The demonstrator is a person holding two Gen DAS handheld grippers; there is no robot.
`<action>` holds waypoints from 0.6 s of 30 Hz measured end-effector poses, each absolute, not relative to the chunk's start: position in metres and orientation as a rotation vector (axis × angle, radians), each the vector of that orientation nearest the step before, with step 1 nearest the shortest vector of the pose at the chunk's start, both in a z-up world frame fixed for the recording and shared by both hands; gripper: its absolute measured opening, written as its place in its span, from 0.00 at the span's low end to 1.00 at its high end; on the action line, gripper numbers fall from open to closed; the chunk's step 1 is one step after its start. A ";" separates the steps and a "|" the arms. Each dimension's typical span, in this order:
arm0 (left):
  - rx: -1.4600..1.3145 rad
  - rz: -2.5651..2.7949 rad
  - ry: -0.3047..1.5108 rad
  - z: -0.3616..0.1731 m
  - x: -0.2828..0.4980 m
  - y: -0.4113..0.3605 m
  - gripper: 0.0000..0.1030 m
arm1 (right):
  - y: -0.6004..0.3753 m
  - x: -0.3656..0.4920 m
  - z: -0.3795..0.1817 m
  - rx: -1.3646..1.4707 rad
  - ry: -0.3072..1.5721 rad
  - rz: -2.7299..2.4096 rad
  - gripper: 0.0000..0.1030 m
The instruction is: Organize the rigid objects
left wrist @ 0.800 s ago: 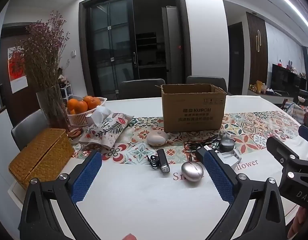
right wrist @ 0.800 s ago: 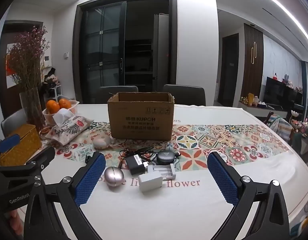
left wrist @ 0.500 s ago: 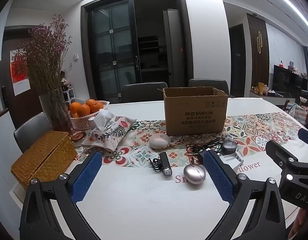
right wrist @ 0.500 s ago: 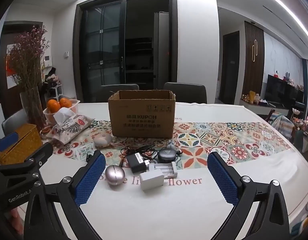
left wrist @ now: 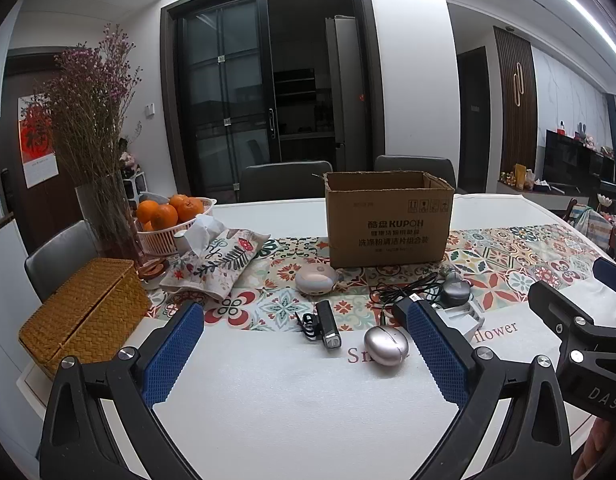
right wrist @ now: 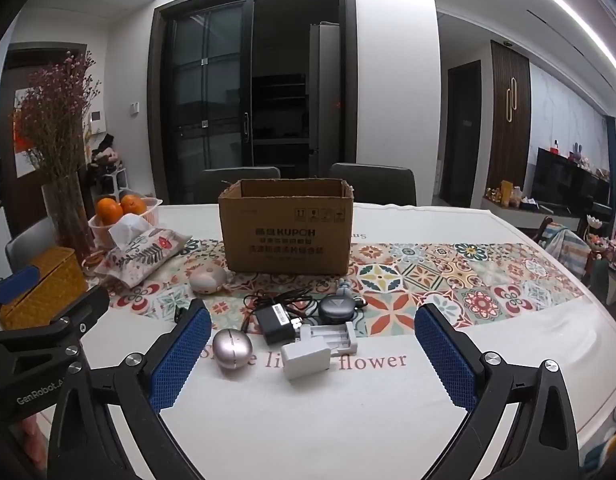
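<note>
An open cardboard box (left wrist: 388,220) (right wrist: 287,232) stands on the patterned runner. In front of it lie a pink oval device (left wrist: 317,279) (right wrist: 207,279), a small black flashlight (left wrist: 328,325), a silver egg-shaped case (left wrist: 385,346) (right wrist: 232,348), a black adapter with cable (right wrist: 274,325), a round grey gadget (right wrist: 337,309), a white battery charger (right wrist: 332,336) and a white plug block (right wrist: 306,358). My left gripper (left wrist: 304,354) is open and empty, short of the flashlight and egg. My right gripper (right wrist: 312,360) is open and empty, around the charger and plug block from behind.
At the left stand a woven box (left wrist: 84,314), a floral tissue pouch (left wrist: 216,264), a basket of oranges (left wrist: 168,216) and a vase of dried flowers (left wrist: 104,208). Chairs (left wrist: 286,180) stand behind the white table (left wrist: 276,400). The right gripper's body (left wrist: 580,344) shows at the left view's right edge.
Both views have shifted slightly; the objects sit a little lower and nearer in frame. Both grippers stay open and nothing on the table has moved.
</note>
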State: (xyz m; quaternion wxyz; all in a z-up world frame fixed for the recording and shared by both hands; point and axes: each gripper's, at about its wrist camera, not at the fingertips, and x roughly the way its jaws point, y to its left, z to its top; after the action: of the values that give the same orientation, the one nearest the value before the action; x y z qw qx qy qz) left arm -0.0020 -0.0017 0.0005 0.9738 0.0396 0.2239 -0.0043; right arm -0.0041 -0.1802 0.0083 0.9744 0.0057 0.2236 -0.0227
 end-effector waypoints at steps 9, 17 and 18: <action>0.077 -0.016 0.452 -0.001 -0.002 -0.001 1.00 | -0.179 -0.004 0.009 0.011 0.452 -0.044 1.00; 0.077 -0.020 0.457 0.000 -0.002 -0.001 1.00 | -0.179 -0.004 0.008 0.014 0.453 -0.039 1.00; 0.078 -0.020 0.457 0.000 -0.002 -0.001 1.00 | -0.179 -0.004 0.008 0.014 0.451 -0.039 1.00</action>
State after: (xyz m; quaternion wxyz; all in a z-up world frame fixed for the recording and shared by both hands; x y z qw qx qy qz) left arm -0.0020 -0.0008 -0.0005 0.9732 0.0384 0.2263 -0.0097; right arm -0.0040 -0.1791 0.0078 0.9744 0.0070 0.2238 -0.0195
